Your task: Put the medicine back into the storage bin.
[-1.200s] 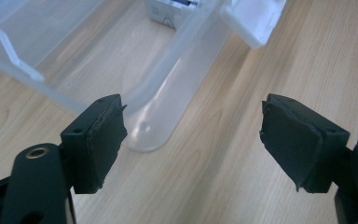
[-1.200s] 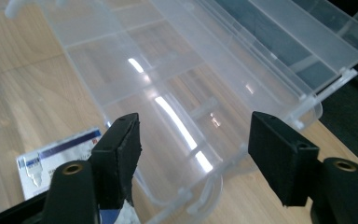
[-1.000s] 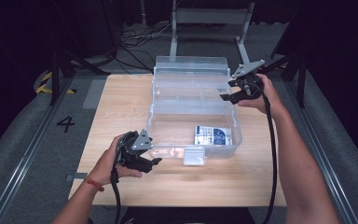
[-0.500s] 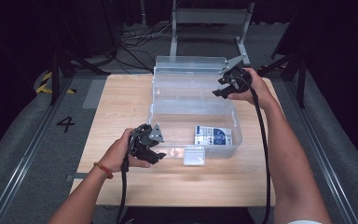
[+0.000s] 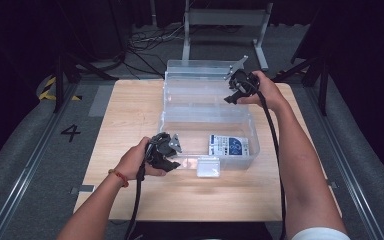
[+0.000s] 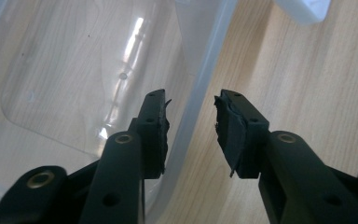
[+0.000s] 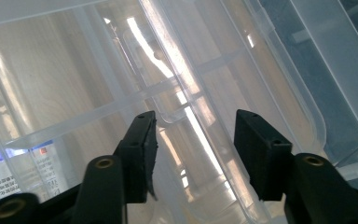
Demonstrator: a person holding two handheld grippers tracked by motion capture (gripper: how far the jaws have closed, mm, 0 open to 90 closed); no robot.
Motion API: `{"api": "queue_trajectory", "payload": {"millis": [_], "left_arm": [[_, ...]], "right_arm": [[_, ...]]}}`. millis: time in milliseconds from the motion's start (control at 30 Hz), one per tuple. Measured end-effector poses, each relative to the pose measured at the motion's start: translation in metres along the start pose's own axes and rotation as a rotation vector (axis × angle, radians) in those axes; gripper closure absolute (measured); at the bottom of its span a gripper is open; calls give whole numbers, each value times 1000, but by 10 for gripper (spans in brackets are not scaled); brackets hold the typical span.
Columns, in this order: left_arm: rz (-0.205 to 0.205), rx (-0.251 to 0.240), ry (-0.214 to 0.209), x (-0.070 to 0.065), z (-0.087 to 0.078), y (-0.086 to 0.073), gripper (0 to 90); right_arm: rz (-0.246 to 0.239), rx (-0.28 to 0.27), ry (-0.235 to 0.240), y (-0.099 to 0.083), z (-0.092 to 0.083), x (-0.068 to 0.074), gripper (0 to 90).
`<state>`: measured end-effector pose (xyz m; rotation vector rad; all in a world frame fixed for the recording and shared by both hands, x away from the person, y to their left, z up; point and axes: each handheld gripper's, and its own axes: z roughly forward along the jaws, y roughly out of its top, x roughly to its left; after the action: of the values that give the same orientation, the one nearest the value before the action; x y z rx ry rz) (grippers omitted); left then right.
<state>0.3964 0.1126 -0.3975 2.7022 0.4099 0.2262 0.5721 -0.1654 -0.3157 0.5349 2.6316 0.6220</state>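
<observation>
Clear plastic box [image 5: 207, 115] mid-table [image 5: 130, 110], left gripper [image 6: 191, 126] at its near-left corner, jaws closing astride the wall without touching, right gripper [image 7: 193, 149] at its far-right rim, jaws closing, apart.

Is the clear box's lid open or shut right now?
Open: the lid lies back behind the clear box, whose inside is exposed, with a printed card showing.

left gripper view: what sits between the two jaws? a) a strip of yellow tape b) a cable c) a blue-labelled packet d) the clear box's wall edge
d: the clear box's pale wall edge runs up through the gap between the left gripper's jaws, pads not yet touching it.
</observation>
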Motion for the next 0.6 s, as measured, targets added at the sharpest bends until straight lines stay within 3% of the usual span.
{"api": "queue_trajectory", "payload": {"millis": [33,133,167,200,267,333,600], "left_arm": [[-6,-2,-9,1,1,0,706],[2,-18,-21,2,3,0,740],[6,-21,-25,2,3,0,739],[-5,-22,-23,1,2,-1,739],[-1,-17,-24,0,2,-2,736],[-1,-16,-22,-1,2,-2,735],[7,-21,-13,-3,2,-1,730]], "right_arm": [[3,2,-1,-1,-2,-1,576],[-4,8,-11,-1,-3,-1,628],[-34,31,-50,0,-4,3,703],[-34,31,-50,0,-4,3,703],[-27,-13,-52,0,-4,8,752],[-43,-14,-49,0,-4,11,759],[-125,65,-100,8,-4,20,781]]}}
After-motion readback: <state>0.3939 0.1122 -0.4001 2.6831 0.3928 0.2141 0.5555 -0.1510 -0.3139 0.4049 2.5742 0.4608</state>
